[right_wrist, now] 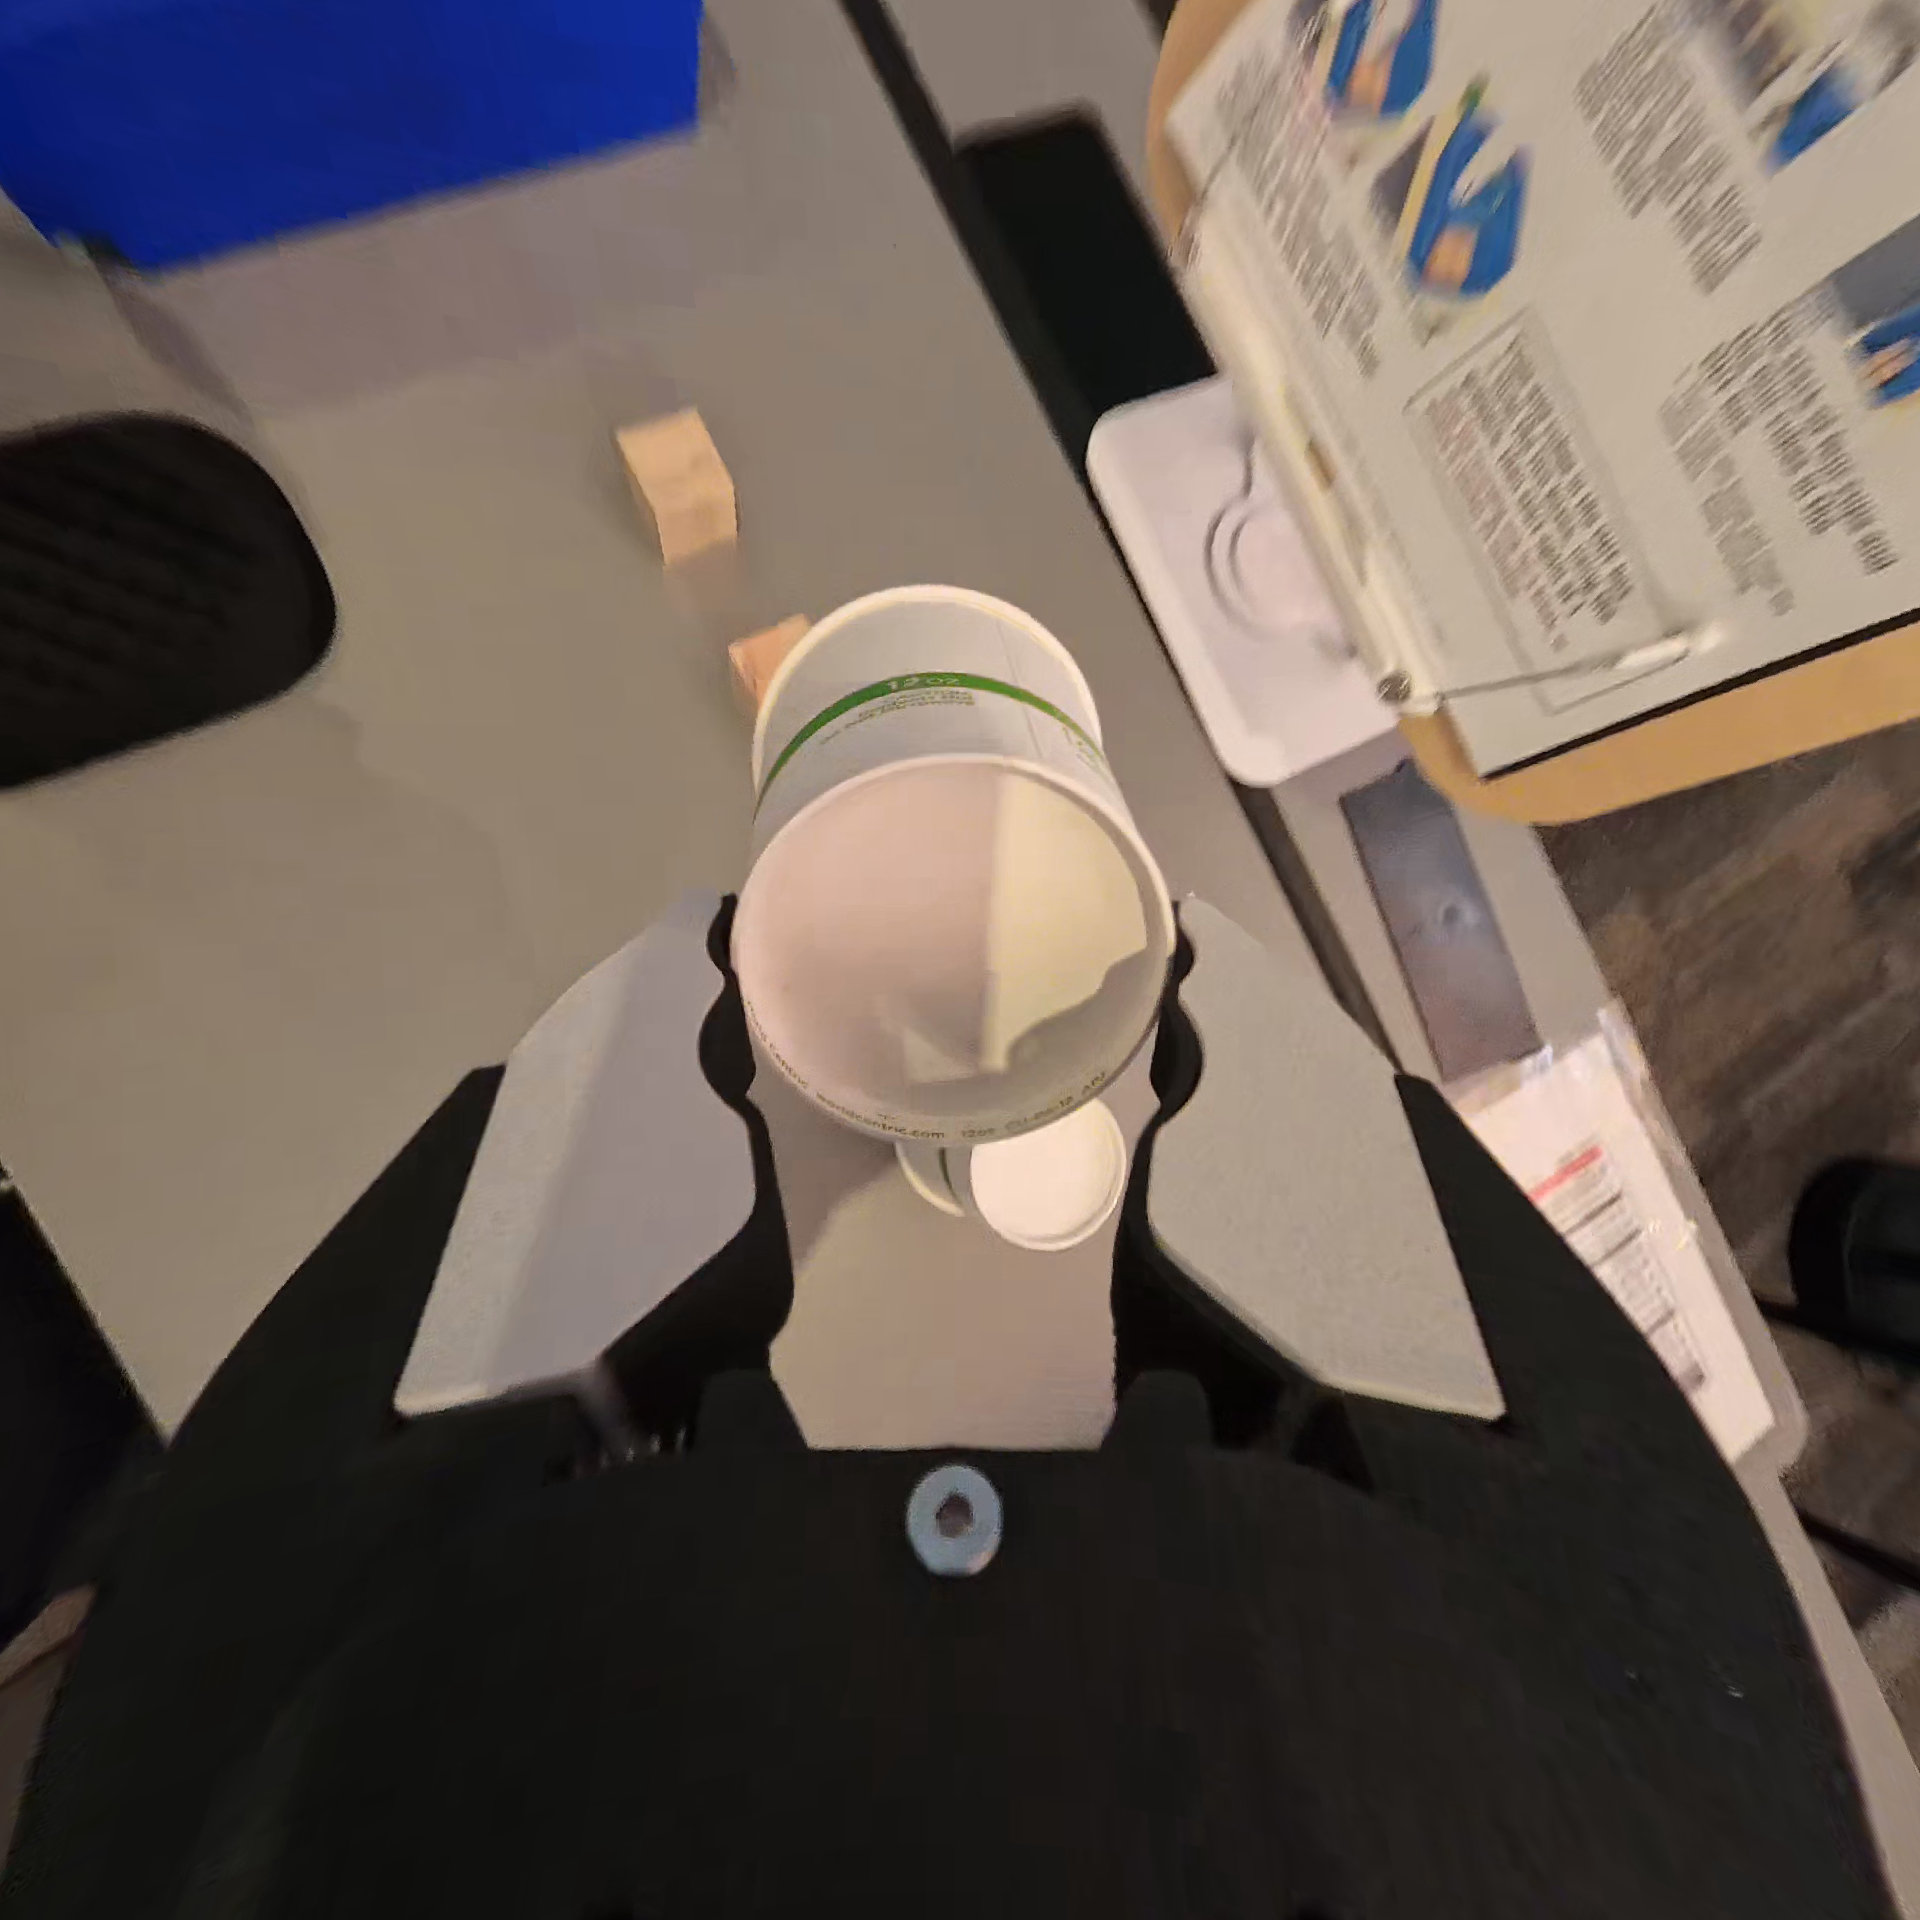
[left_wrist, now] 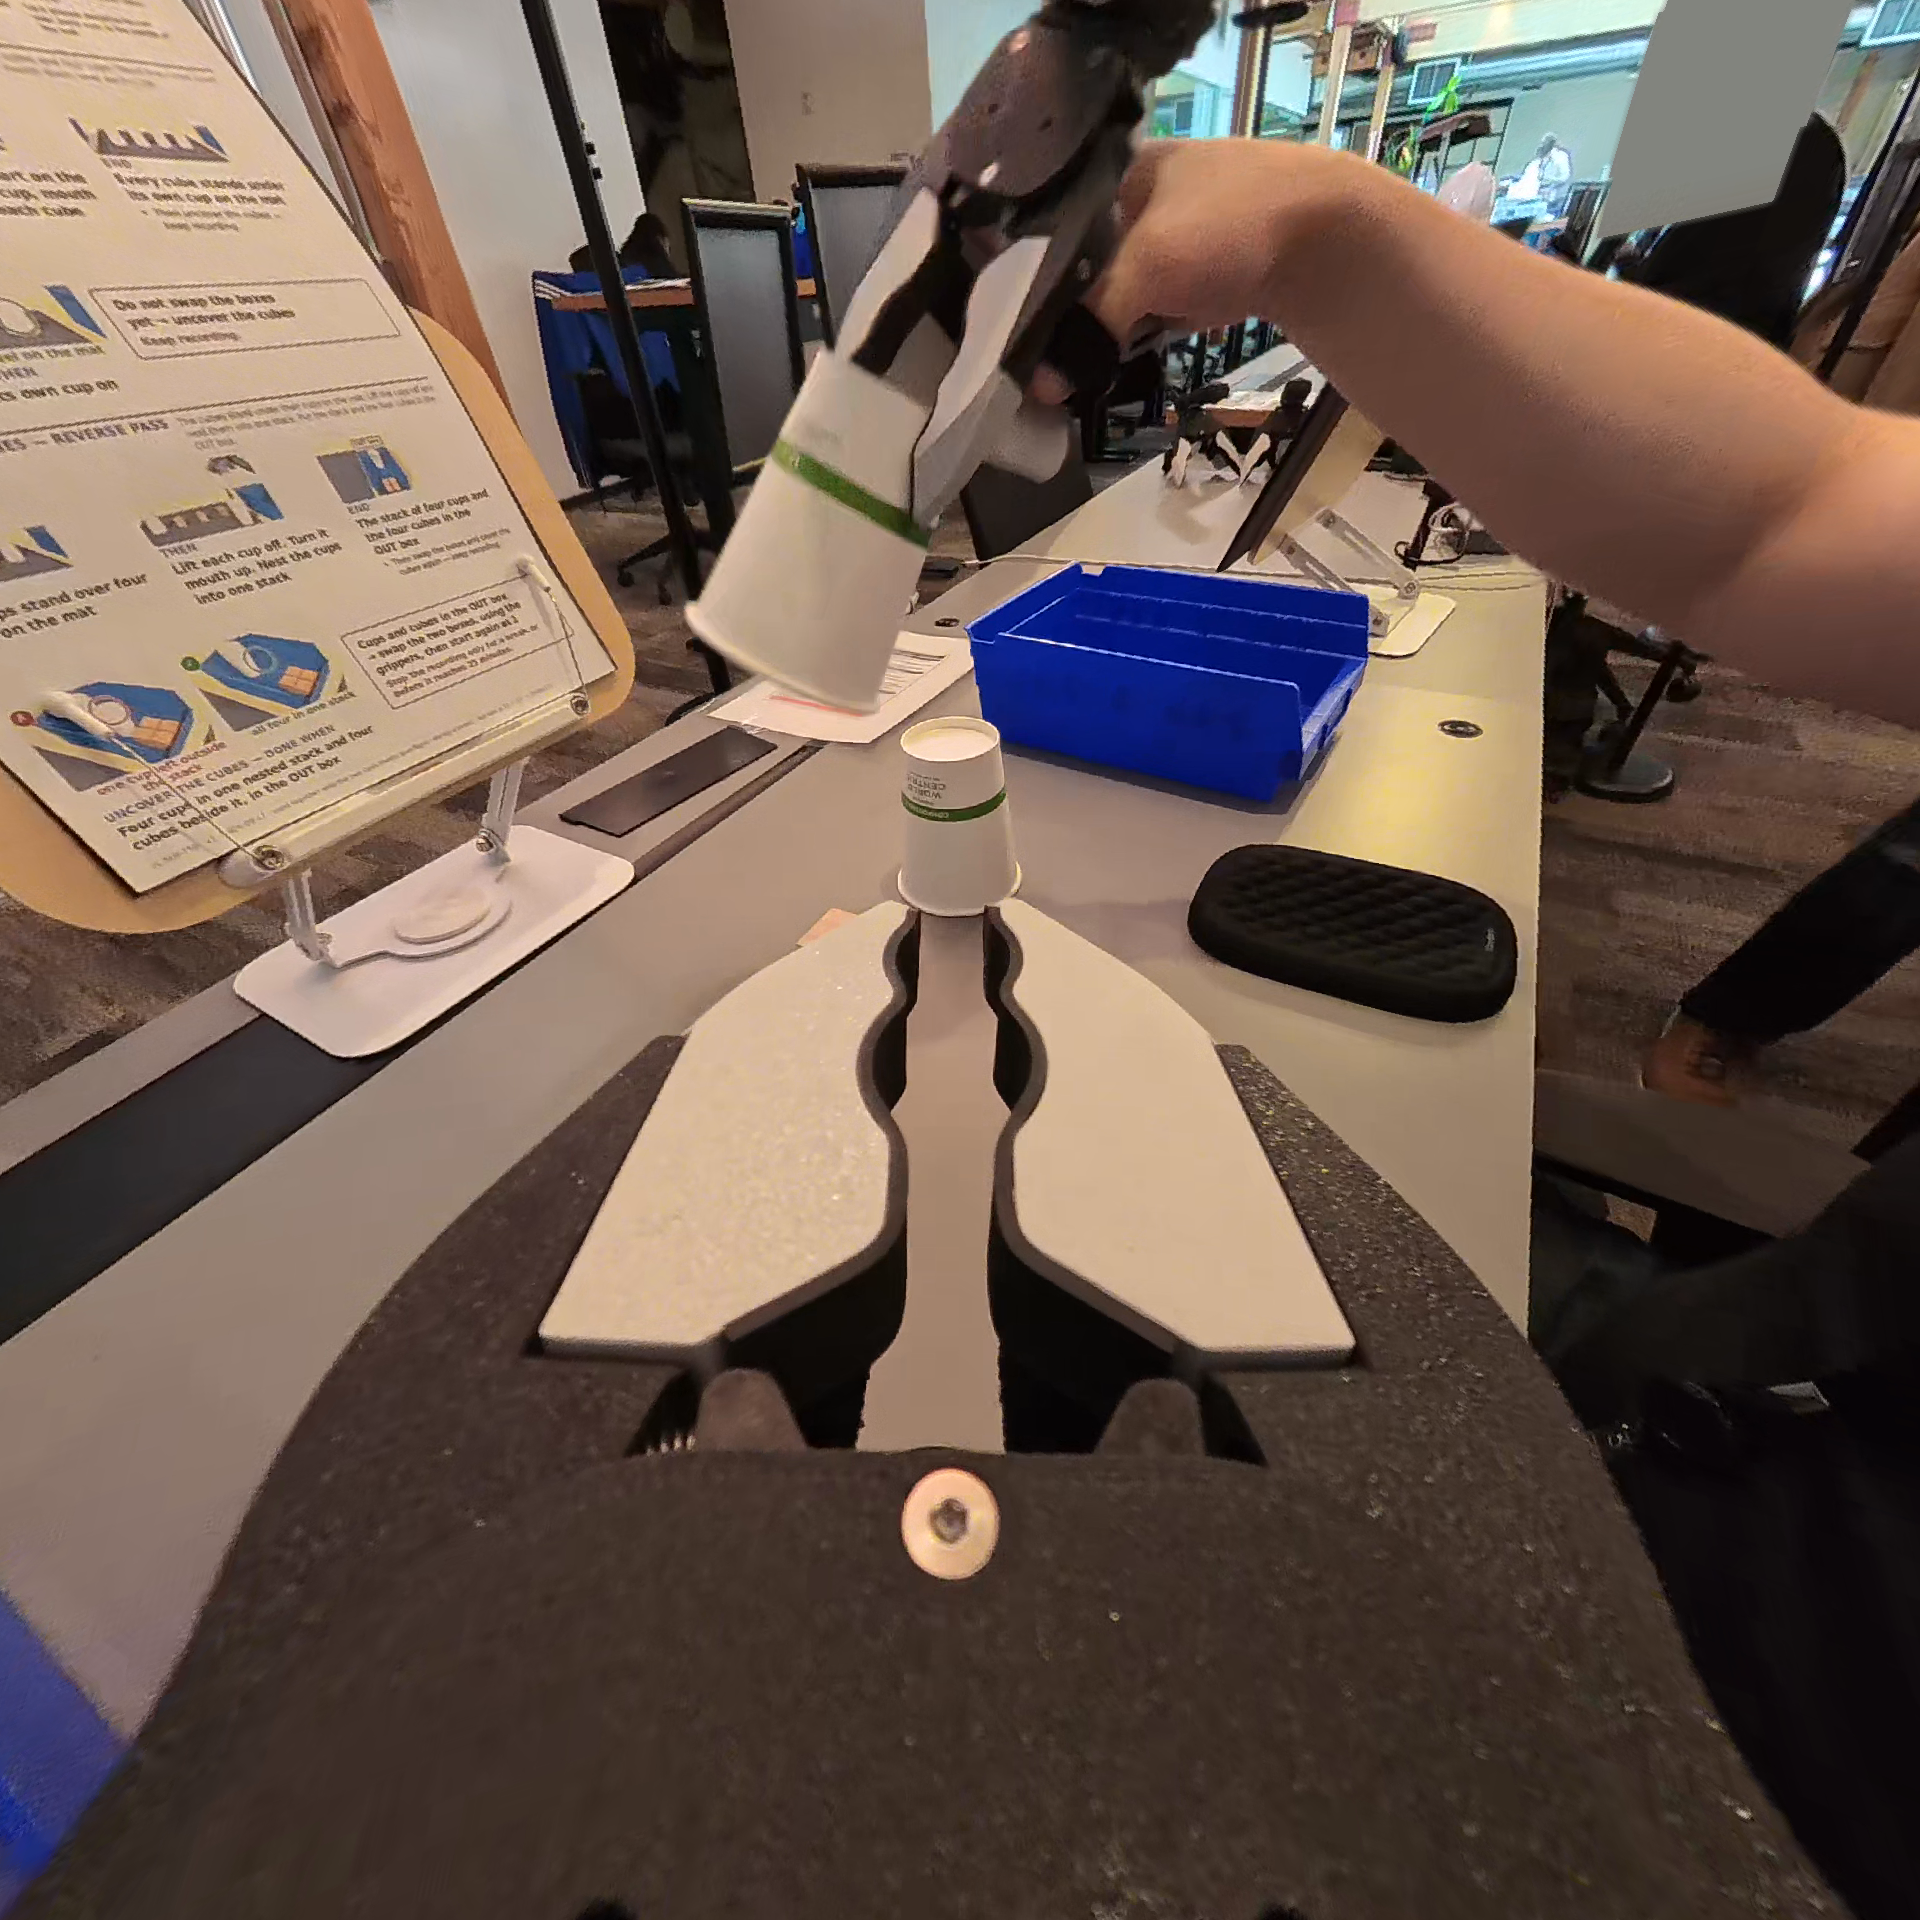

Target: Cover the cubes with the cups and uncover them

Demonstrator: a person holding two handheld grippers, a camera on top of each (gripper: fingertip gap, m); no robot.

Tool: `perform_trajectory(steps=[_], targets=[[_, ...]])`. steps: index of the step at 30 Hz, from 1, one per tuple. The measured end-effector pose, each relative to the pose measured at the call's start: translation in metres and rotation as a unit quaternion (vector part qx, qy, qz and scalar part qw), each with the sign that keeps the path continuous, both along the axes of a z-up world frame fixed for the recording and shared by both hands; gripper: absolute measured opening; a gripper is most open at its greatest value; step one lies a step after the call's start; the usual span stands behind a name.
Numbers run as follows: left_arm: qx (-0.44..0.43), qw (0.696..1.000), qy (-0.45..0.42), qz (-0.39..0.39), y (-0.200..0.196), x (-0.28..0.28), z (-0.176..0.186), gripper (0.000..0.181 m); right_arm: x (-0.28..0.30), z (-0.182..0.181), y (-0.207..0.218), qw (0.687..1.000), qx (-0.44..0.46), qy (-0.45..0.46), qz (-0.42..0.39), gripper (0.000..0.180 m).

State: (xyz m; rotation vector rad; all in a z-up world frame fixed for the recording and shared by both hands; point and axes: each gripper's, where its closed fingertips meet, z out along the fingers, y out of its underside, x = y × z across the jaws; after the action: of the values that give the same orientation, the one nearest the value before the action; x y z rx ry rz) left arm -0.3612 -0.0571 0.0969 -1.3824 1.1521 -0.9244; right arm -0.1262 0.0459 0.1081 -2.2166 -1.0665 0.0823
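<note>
- The carried cup (left_wrist: 821,540) is held by the right gripper (right_wrist: 951,966) well above the bench (left_wrist: 1195,862), mouth tilted downward; the jaws are closed on its base end, one to each side of the wall.
- The paper wall could be crushed if the squeeze is tightened, since the thin stock looks soft; it could equally slip out if the hold is loosened mid-air.
- The standing cup (left_wrist: 954,821), mouth-down on the bench, lies near the path below. It could be clipped by the carried cup's rim on descent and toppled, because it is light and presumably rests loose.
- The two bare wooden cubes (right_wrist: 681,499) sit beside each other on the bench. If the cup is lowered off-centre, a cube could be pushed by the rim rather than enclosed, or both could be caught under one rim.
- The left gripper (left_wrist: 951,914) is seen with its jaws nearly closed, only a narrow gap between them, and nothing is held. Its tips sit just short of the standing cup, which could be knocked by a forward drift.
- The cups are white paper with a green band, tapered and rolled at the rim. The cubes are pale, plain wood; motion blur hides finer detail in the right wrist view.
- The blue bin (left_wrist: 1174,675) stands farther back, well apart.
</note>
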Motion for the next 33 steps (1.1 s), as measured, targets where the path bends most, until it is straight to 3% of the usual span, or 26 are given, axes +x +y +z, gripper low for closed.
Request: perform_trajectory(steps=[7, 19, 33], targets=[[-0.015, 0.999, -0.035, -0.005, -0.01, -0.019, -0.004, 0.01, -0.014, -0.055, 0.018, 0.987, -0.142, -0.076, -0.031, 0.075], [-0.036, 0.997, -0.061, 0.016, -0.006, -0.053, -0.012, 0.007, -0.013, -0.154, 0.034, 0.956, -0.24, -0.162, -0.045, 0.076], [-0.04, 0.997, -0.067, 0.004, -0.009, -0.052, -0.01, 0.007, -0.013, -0.178, 0.032, 0.955, -0.243, -0.165, -0.034, 0.076]])
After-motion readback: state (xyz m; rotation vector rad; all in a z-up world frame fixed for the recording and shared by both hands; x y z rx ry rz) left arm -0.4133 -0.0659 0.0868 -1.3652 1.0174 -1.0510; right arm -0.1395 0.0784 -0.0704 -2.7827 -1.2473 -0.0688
